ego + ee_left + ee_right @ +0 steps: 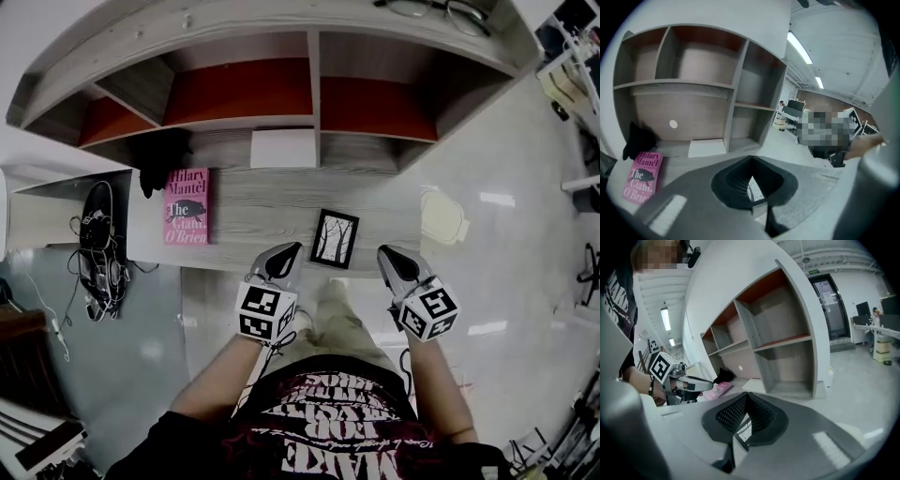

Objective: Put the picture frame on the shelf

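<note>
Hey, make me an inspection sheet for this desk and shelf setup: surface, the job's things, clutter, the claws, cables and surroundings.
Surface: grey wood-grain desk.
Job's things: picture frame lies flat near the desk's front edge; shelf behind it, upper compartments look empty.
Clutter: pink book, white sheet and black bundle on the desk; glasses on top of the shelf.
Claws: left claw and right claw both shut, holding nothing, either side of the frame, not touching it.
Cables: cables tangled on the lower surface at left.
Surroundings: glossy floor; cream object on it at right.
</note>
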{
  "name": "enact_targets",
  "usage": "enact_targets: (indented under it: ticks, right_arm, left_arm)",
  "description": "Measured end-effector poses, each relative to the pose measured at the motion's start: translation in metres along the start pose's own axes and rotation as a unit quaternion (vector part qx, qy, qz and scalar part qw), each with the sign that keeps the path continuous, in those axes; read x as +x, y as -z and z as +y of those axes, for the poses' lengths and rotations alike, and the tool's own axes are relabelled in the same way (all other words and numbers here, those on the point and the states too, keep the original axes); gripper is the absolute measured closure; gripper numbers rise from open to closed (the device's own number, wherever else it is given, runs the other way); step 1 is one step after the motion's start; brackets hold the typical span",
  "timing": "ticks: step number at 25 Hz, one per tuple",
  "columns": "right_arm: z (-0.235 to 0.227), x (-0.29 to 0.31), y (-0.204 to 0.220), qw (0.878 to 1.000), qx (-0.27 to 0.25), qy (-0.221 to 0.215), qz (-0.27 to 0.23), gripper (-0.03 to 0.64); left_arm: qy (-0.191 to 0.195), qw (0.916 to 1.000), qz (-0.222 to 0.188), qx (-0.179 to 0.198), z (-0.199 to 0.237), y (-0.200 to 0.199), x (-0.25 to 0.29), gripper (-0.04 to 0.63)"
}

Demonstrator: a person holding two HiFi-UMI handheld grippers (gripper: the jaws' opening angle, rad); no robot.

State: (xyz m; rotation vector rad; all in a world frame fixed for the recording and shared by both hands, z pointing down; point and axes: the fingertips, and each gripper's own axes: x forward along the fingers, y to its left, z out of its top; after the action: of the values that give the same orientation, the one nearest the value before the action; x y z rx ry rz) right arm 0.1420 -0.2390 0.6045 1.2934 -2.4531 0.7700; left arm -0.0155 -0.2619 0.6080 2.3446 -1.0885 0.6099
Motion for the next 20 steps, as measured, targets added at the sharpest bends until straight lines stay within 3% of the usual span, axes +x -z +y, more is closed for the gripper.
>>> enact_targets:
  ticks: [4,9,12,20]
  right_arm:
    - [-0.01,0.023,0.035,0.998,0.027,-0.015,0.048,0.589]
    - [-0.01,0.054,0.092,0.987,0.099,-0.054,0.11,0.578]
    - [-0.01,0.069,0.123,0.978,0.135,-0.068,0.147,0.47]
    - [-0.015,0.091,0.175,0.955,0.205,-0.069,0.201,0.393]
  left_arm:
    - [0.005,0.999,0.03,-0.034,0.005,0.023,0.026,0.595]
    - [0.005,0.9944,0.091,-0.054,0.009,0.067,0.055,0.594]
    - [0.012,0.9897,0.122,-0.074,0.01,0.092,0.072,0.554]
    - [0.024,0.9753,0.208,-0.07,0.012,0.157,0.098,0.478]
